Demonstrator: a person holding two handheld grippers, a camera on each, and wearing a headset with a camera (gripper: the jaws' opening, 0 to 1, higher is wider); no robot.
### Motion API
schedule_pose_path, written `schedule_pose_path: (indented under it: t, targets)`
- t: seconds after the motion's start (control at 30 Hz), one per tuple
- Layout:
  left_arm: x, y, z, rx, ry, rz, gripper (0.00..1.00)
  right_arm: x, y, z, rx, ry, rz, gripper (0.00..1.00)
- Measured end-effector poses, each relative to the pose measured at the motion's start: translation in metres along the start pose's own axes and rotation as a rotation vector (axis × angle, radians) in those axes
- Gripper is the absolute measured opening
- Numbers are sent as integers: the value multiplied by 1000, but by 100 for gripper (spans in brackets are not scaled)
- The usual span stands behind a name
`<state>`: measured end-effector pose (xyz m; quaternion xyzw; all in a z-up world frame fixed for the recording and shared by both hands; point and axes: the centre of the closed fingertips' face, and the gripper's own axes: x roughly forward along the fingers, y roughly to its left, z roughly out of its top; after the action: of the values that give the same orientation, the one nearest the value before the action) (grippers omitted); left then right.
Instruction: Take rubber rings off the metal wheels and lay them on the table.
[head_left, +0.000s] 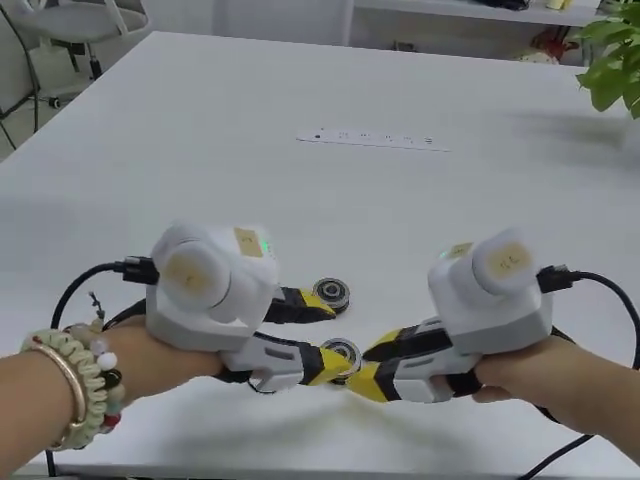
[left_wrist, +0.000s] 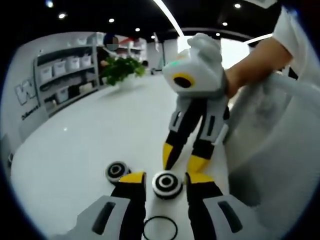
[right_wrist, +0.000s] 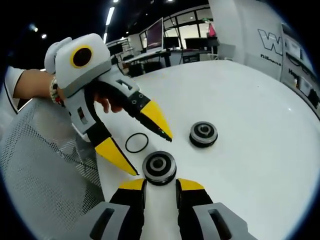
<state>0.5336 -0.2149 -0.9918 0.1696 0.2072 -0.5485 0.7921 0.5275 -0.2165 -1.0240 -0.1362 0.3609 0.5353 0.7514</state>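
— Where's the wheel (left_wrist: 167, 184)?
— Near the bench's (head_left: 300, 90) front edge, between the spread left tool (left_wrist: 166, 179) and the spread right tool (right_wrist: 161, 185).
— Its rubber ring (right_wrist: 145, 169)?
— Probably soft and stretchy; hook the outer rim.

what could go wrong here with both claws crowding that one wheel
1. The left claw and right claw both point at one wheel from opposite sides. Their tips may clash or flick it away.
2. A loose ring lies between the left claw's open jaws and could get pinched or dragged.
3. The second wheel sits close by and might be knocked.
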Motion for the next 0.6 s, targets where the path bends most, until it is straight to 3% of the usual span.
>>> schedule_pose_path:
  t: [0.17, 0.4, 0.6]
  targets:
    - [8, -2, -5, 8, 24, -7, 23, 1, 0, -1, -27, 7, -5, 19]
    - [6, 2, -12, -13, 48, 9, 23, -1, -1, 0, -42, 1, -11, 18]
    - [6, 2, -13, -47, 43, 7, 22, 0, 0, 0, -54, 4, -10, 17]
